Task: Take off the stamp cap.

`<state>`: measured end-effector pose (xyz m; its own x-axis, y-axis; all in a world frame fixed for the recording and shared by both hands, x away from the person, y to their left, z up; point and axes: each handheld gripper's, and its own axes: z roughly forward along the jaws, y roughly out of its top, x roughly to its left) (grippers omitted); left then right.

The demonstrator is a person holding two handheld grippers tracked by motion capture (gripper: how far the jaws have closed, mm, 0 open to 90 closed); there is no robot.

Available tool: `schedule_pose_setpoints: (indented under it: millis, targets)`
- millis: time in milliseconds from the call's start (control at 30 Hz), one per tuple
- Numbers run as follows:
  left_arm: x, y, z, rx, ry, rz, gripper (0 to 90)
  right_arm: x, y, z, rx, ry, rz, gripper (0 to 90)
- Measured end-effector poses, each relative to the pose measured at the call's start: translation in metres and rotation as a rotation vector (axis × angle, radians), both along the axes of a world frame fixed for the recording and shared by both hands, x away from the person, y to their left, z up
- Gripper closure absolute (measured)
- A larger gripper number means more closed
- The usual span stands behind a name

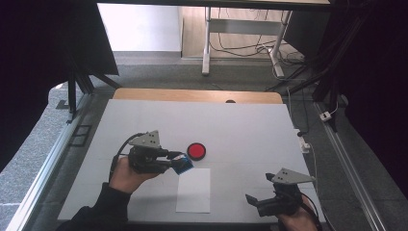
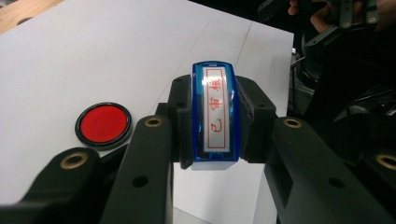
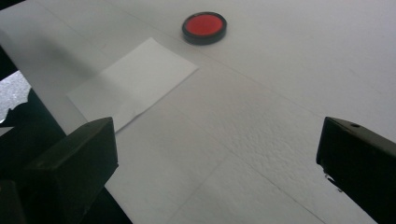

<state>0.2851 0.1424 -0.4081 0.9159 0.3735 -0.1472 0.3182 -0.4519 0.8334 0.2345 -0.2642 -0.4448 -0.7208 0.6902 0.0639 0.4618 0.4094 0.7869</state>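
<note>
at the near edge of the table, on the person's right, the right gripper (image 1: 254,202) hovers low over the white table cover (image 1: 240,130) with its two black jaws spread wide and nothing between them; in the right gripper view the bare cover shows in the gap. a little farther in, near the middle of the near edge, a white sheet of paper (image 1: 193,190) lies flat on the cover. just beyond the paper's far left corner, the left gripper (image 1: 182,162), held in the person's left hand (image 1: 126,174), has its jaws clamped on a blue stamp (image 2: 215,114), gripping it by its two long sides; the stamp's face with red characters in a red frame turns up toward the gripper's camera, and the stamp is off the table, above the cover near the paper's far edge. just past the stamp, a round red ink pad (image 1: 196,150) with a black rim sits on the cover, close beside the stamp but apart from it.
</note>
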Motion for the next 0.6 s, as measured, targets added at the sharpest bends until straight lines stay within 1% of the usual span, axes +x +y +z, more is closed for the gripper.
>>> schedule_pose_setpoints:
  millis: [67, 133, 233, 333, 367, 433, 600]
  targets:
    - [-0.001, 0.000, 0.000, 0.012, 0.004, 0.002, 69.9, 0.000, 0.004, 0.001, 0.003, 0.000, 0.022, 0.0]
    - [-0.001, 0.001, 0.000, 0.011, 0.005, 0.000, 69.9, 0.001, 0.008, 0.003, 0.003, -0.014, 0.039, 0.0]
    - [-0.001, 0.001, -0.001, 0.015, 0.001, 0.002, 69.9, 0.002, 0.014, 0.005, 0.014, -0.022, 0.067, 0.0]
    - [-0.001, 0.001, -0.001, 0.010, -0.007, 0.000, 69.8, 0.002, 0.019, 0.008, 0.034, -0.032, 0.101, 0.0]
    - [0.000, 0.001, -0.001, 0.007, -0.004, -0.002, 69.8, 0.003, 0.022, 0.009, 0.040, -0.032, 0.118, 0.0]
    - [0.000, 0.001, -0.002, -0.006, 0.001, -0.008, 69.8, 0.005, 0.026, 0.010, 0.047, -0.034, 0.133, 0.0]
    - [0.000, 0.001, -0.002, -0.014, 0.005, -0.026, 69.8, 0.012, 0.036, 0.012, 0.066, -0.022, 0.177, 0.0]
